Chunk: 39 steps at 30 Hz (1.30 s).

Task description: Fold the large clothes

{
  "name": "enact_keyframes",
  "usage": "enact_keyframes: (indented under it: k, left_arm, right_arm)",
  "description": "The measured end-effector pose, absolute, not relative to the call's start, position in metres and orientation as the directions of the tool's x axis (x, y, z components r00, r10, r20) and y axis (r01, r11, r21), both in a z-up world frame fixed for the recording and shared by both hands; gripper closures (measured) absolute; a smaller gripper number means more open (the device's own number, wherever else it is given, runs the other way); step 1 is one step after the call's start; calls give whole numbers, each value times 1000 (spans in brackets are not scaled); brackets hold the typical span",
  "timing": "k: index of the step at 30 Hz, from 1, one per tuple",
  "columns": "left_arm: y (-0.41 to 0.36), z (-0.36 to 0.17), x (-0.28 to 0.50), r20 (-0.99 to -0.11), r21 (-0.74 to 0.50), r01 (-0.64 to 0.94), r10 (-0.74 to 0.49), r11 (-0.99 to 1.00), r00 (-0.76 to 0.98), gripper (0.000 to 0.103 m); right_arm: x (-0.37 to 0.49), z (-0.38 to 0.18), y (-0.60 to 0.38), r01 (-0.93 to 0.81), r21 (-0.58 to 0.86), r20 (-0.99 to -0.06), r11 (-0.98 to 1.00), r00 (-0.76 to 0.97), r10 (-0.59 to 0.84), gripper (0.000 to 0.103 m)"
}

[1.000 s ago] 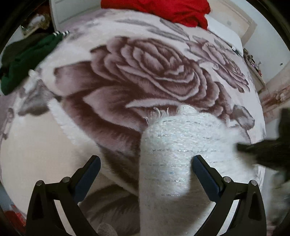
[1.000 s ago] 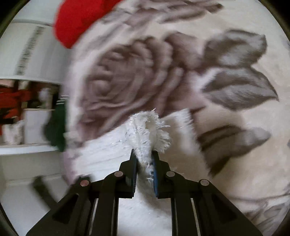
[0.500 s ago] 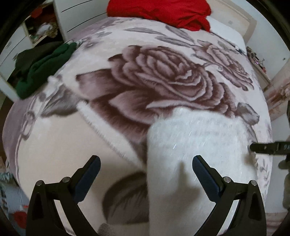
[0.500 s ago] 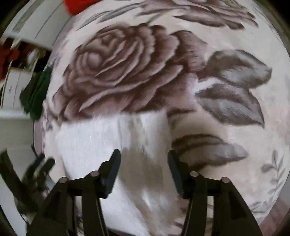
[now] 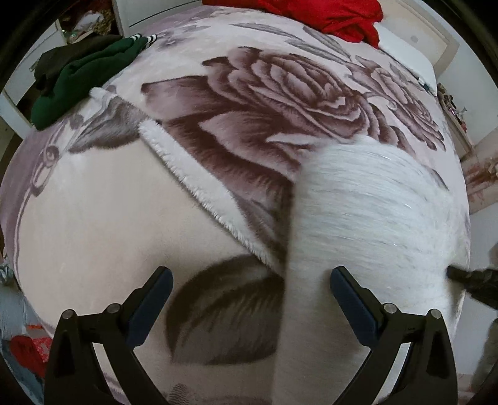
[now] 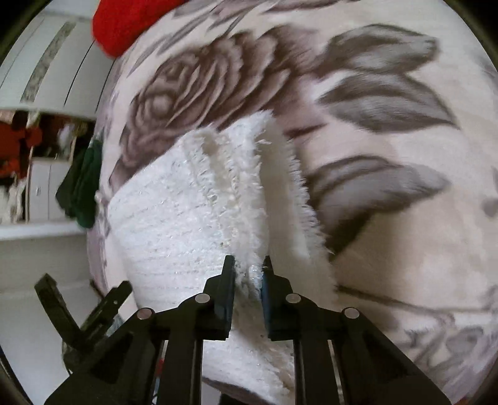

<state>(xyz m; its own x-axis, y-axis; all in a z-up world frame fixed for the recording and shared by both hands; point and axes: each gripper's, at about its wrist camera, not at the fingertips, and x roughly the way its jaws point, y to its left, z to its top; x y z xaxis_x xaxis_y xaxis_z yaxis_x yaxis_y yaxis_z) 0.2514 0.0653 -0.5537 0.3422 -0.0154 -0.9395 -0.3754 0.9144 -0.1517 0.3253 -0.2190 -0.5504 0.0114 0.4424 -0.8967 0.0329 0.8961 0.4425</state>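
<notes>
A fluffy white sweater (image 6: 193, 224) lies on a bed covered by a soft blanket (image 5: 93, 224) with big brown roses on it. The right gripper (image 6: 247, 274) points down at the sweater, and its jaws are closing on a fuzzy edge of the white knit, which sits pinched between the two blue pads. In the left wrist view the sweater (image 5: 367, 218) looks blurry and lies on the right part of the blanket, near the edge of the bed. The left gripper (image 5: 250, 280) is wide apart, with nothing between its jaws; its right finger (image 5: 351, 296) is over the white knit, and its left finger is over the blanket. A red cloth (image 5: 326, 15) lies at the far end of the bed. A dark green garment (image 5: 77, 78) sits at the far left corner of the bed.
</notes>
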Motion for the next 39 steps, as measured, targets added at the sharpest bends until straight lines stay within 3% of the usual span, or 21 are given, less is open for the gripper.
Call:
enact_keyframes:
  k: [3,6,8,9,10,17,20,21,26,27,28,31,37,39]
  left_arm:
    - [67,-563,256,-947,-149,-374,-23,916,321,0]
    - [77,-552,250,-937,-171,-378,-31,910,349,0]
    - [85,-543,242,-923,-211,-383,-54,899,382,0]
    - [89,-539,237,-906,-264,-379,-93,887,412,0]
    - [93,-538,233,-891,-309,-376,-128,873,435,0]
    - [80,-596,240,-721,-683,-309,-540,662,435,0]
    - [72,-623,249,-657,-749,-288,-612,597,439,0]
    - [71,-623,251,-648,-756,-279,-613,593,452,6]
    - [72,-605,265,-614,-770,-207,-612,604,498,29]
    - [75,-603,266,-617,-767,-208,-608,607,500,31]
    - [80,-599,269,-621,-763,-211,-602,611,501,31]
    - [82,-591,281,-649,-735,-198,-587,649,484,32]
    - [78,-599,295,-727,-661,-182,-561,728,397,31]
    - [75,-606,296,-741,-649,-178,-562,739,368,18]
  right_arm:
    - [326,-589,-225,54,355,-933,933,-45,357,88]
    - [337,-609,-219,23,376,-924,926,-71,377,79]
    - [347,-599,-222,13,454,-886,891,-97,453,60]
    - [349,-594,-228,7,476,-875,879,-92,475,41]
    - [351,-589,-235,4,506,-860,862,-77,505,29]
    - [347,-660,-246,59,723,-657,688,-250,711,12]
    - [344,-700,-232,106,800,-537,591,-313,783,4]
    - [346,-711,-226,126,825,-488,550,-333,807,0]
    - [354,-715,-200,96,867,-427,488,-361,829,2]
    - [352,-711,-193,83,871,-426,484,-362,829,9]
    - [351,-707,-188,69,869,-436,489,-357,826,23]
    - [348,-695,-185,94,884,-413,459,-307,858,39]
    - [339,-679,-184,122,864,-452,488,-237,860,43]
    - [336,-692,-180,171,846,-459,505,-249,853,39]
